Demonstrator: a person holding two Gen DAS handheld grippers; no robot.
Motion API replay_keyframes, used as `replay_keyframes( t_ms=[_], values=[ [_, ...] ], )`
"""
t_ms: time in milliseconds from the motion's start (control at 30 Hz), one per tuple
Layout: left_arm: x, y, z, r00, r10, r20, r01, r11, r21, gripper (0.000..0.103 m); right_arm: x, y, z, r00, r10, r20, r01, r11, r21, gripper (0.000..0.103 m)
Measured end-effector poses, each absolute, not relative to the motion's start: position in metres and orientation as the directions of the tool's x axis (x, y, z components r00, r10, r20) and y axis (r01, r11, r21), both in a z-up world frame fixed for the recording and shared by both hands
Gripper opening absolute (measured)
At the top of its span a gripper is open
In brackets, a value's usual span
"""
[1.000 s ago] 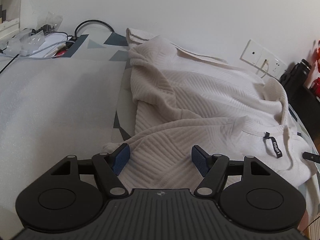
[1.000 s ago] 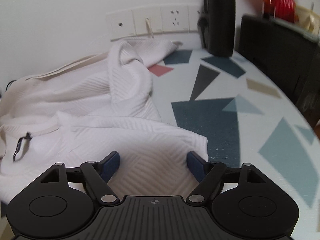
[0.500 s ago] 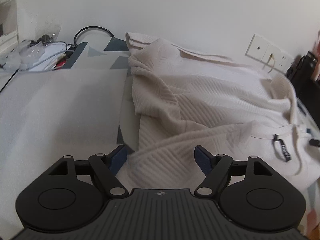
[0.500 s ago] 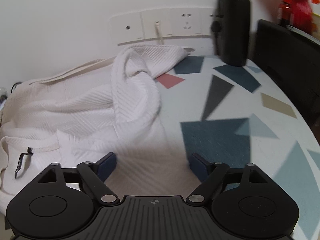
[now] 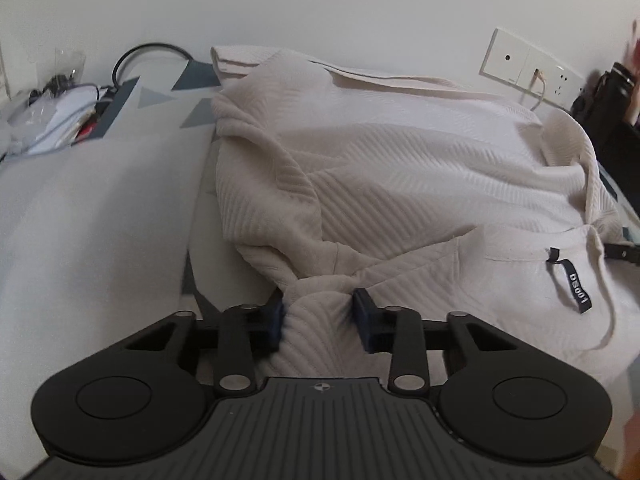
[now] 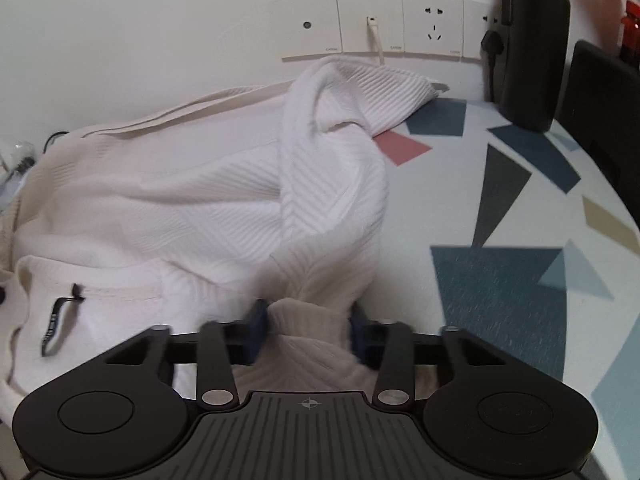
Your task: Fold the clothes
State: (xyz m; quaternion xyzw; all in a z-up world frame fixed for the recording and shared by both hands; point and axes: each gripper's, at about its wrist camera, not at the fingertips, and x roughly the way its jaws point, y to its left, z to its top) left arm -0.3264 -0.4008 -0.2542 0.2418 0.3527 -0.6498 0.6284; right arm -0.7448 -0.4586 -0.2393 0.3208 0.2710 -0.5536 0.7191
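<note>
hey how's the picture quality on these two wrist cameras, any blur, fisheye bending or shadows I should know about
Left wrist view: mostly sharp, the black tag on the cream sweater is readable; fisheye bends the wall sockets, and corners are vignetted. Right wrist view: softer, with blur on the patterned tablecloth and on the right gripper, whose shadow falls on the cloth beside it; the black bottle leans from distortion.

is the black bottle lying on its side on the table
No, the black bottle stands upright on the patterned table, near the wall sockets.

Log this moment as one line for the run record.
step: grasp | left gripper: shut on sweater | right gripper: shut on sweater | sweater: crumpled on table, unfolded
</note>
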Motion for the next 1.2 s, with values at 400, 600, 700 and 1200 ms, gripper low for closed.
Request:
replay_keyframes(
  t_ms=[400, 600, 700, 1200],
  values=[
    [-0.326, -0.349, -0.254, -0.163, -0.62, -0.767, 0.977, 0.008, -0.214, 0.026, -0.754, -0.388, -0.232, 0.232, -0.577, -0.783, 0.973, 0.143, 0.183, 0.027],
    [-0.333, -0.311, -0.255, -0.183, -0.608, -0.773, 0.974, -0.002, -0.228, 0.026, -0.758, -0.336, -0.229, 0.195, -0.567, -0.8, 0.98, 0.082, 0.18, 0.026],
    [-0.336, -0.297, -0.255, -0.19, -0.602, -0.775, 0.971, 0.004, -0.241, 0.026, -0.76, -0.316, -0.229, 0.179, -0.57, -0.802, 0.982, 0.05, 0.184, 0.027],
    [-0.34, -0.284, -0.219, -0.159, -0.681, -0.715, 0.984, -0.047, -0.174, 0.074, -0.746, -0.293, -0.143, 0.053, -0.769, -0.637, 0.991, -0.035, 0.125, 0.087]
  ],
)
